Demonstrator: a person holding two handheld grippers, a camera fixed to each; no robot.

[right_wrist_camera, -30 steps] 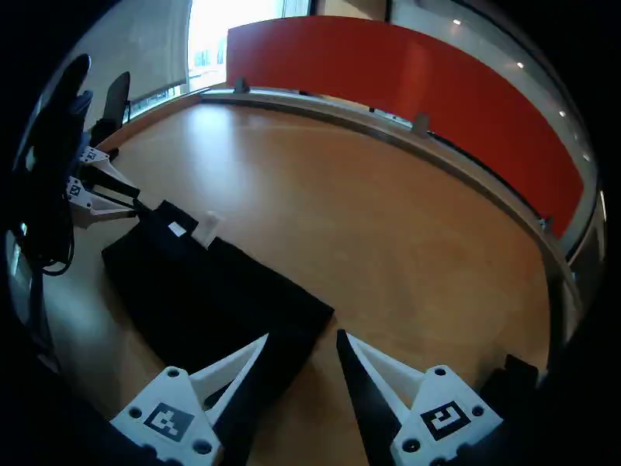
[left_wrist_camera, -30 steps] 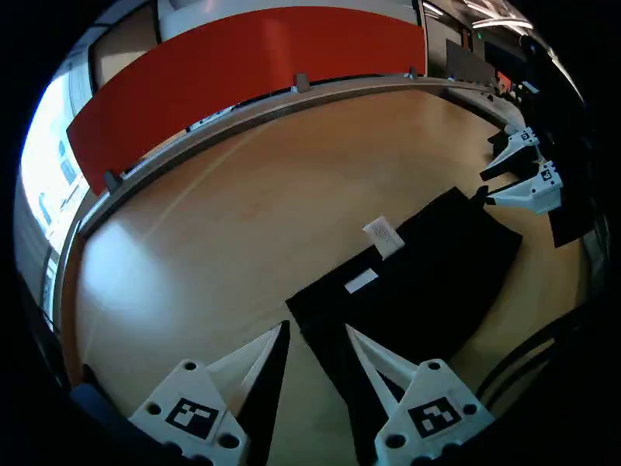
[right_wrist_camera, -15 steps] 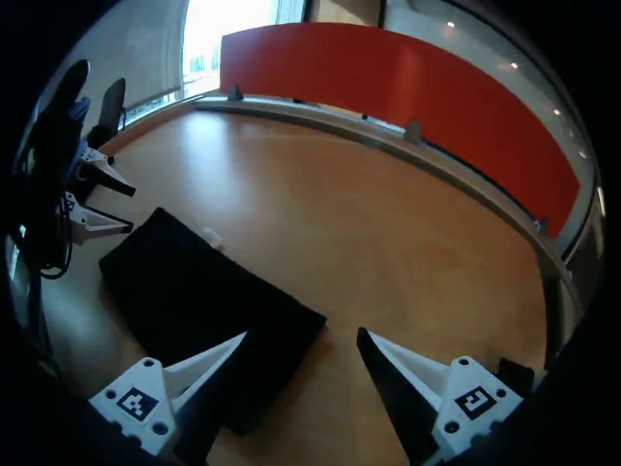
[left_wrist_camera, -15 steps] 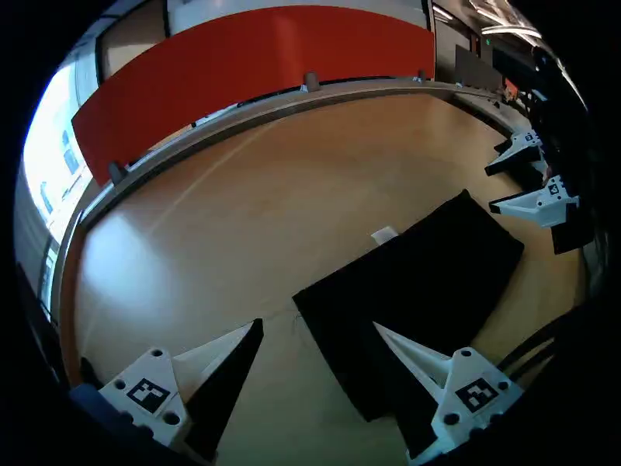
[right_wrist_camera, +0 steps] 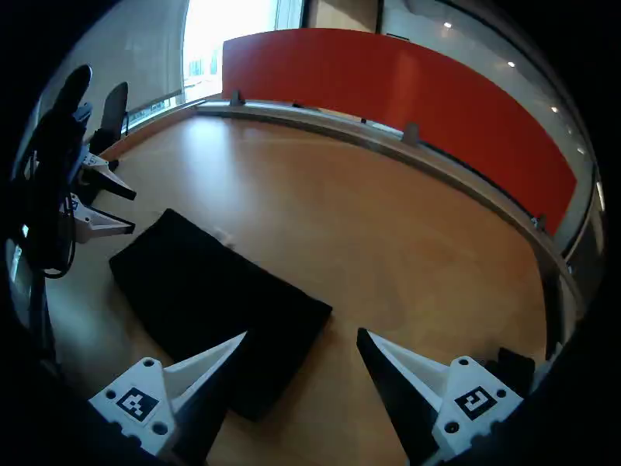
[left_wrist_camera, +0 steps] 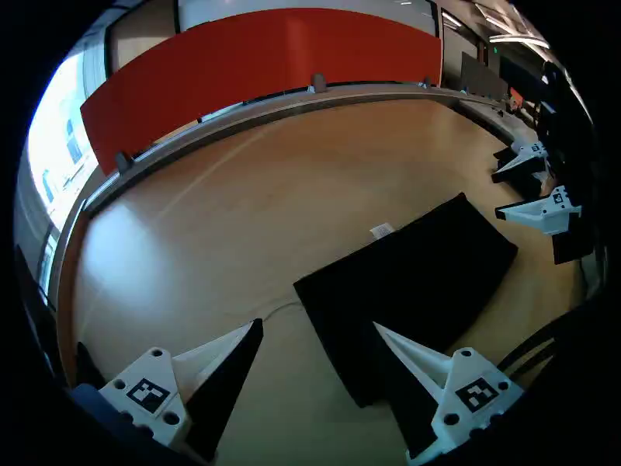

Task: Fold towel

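**A:** How far along is the fold?

**B:** Well on, I'd judge. The black towel lies flat as a neat rectangle on the wooden table, between the two tools. Neither holds anything. The left gripper hangs with its fingers spread wide by the towel's left end, and the right gripper is spread just as wide by the right end.

**A:** Anything left to do?

**B:** Perhaps one more fold or a smoothing, but I cannot say. The cloth is so dark that its layers don't show, and a small white tag peeks out at the far edge
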